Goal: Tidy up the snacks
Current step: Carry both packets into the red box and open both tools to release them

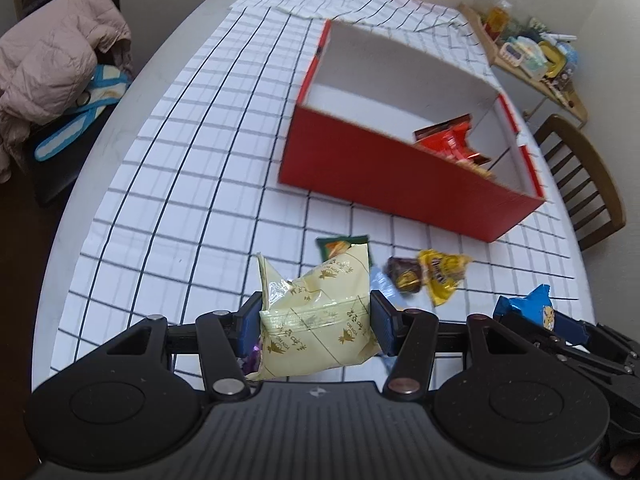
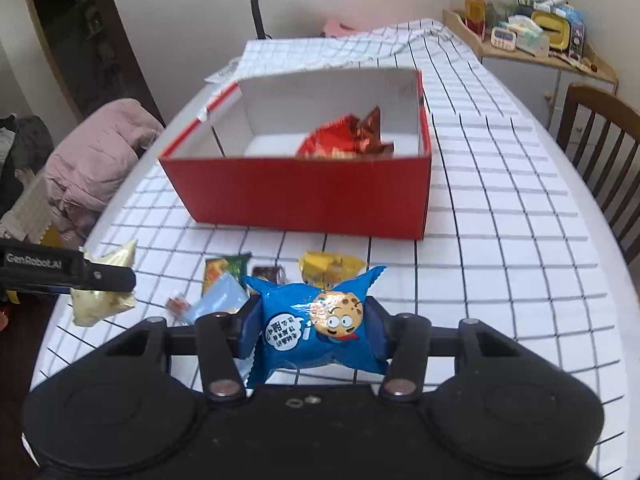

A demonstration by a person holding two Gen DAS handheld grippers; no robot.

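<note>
My left gripper (image 1: 314, 322) is shut on a pale yellow snack packet (image 1: 316, 320) and holds it above the table; the packet also shows in the right wrist view (image 2: 105, 294). My right gripper (image 2: 312, 326) is shut on a blue cookie packet (image 2: 320, 326), which also shows in the left wrist view (image 1: 534, 310). An open red box (image 1: 400, 184) (image 2: 304, 196) stands ahead on the checked cloth and holds red snack packets (image 1: 452, 142) (image 2: 346, 136). Loose snacks lie in front of the box: a yellow packet (image 1: 442, 272) (image 2: 330, 268), a brown one (image 1: 404, 276) (image 2: 268, 272) and a green one (image 1: 340, 245) (image 2: 224, 268).
The table's rounded edge (image 2: 600, 208) is to the right, with a wooden chair (image 2: 604, 136) beyond it. A pink jacket (image 2: 92, 160) lies on a chair to the left. A cluttered shelf (image 2: 532, 40) stands at the back right, and a lamp stem (image 2: 258, 4) stands behind the box.
</note>
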